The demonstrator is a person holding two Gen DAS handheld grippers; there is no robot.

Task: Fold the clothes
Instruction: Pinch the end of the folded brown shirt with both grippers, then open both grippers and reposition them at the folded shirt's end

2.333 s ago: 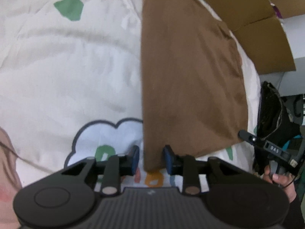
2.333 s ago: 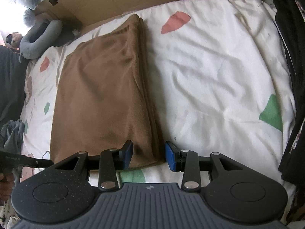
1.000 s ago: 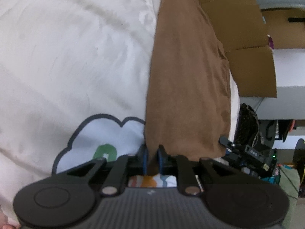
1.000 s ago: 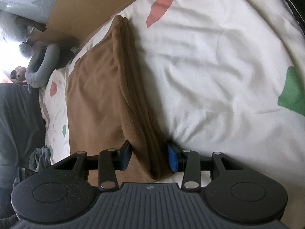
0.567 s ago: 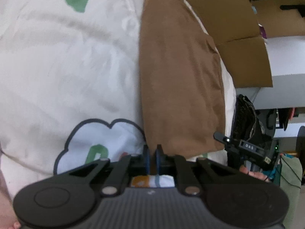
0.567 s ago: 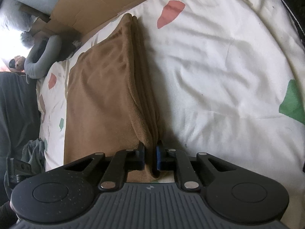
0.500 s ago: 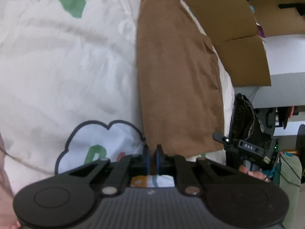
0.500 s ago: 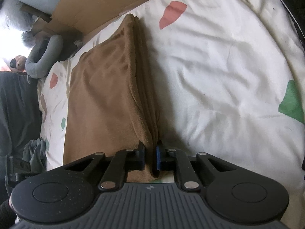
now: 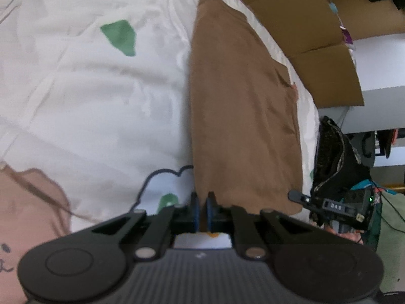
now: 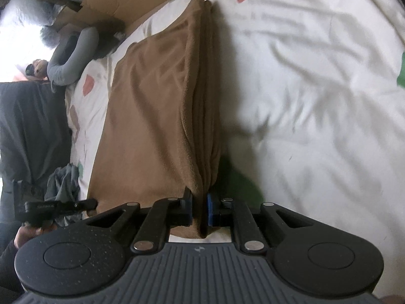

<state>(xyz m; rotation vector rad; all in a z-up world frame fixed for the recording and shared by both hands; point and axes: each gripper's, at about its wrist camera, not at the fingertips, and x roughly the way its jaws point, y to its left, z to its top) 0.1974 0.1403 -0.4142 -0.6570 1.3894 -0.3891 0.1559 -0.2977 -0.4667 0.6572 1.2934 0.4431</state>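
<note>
One legible mark — white letters "DAS" on the black right-hand gripper body (image 9: 334, 206), seen from the left wrist. Lettering elsewhere too blurred to read.

Brown garment (image 9: 240, 116) between clamped jaws

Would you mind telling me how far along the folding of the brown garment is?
Done: the brown garment already lies in a stacked, layered rectangle on the white sheet. In hand: the left gripper and right gripper each pinch a near corner. Left: probably one more fold away, then smoothing.
</note>
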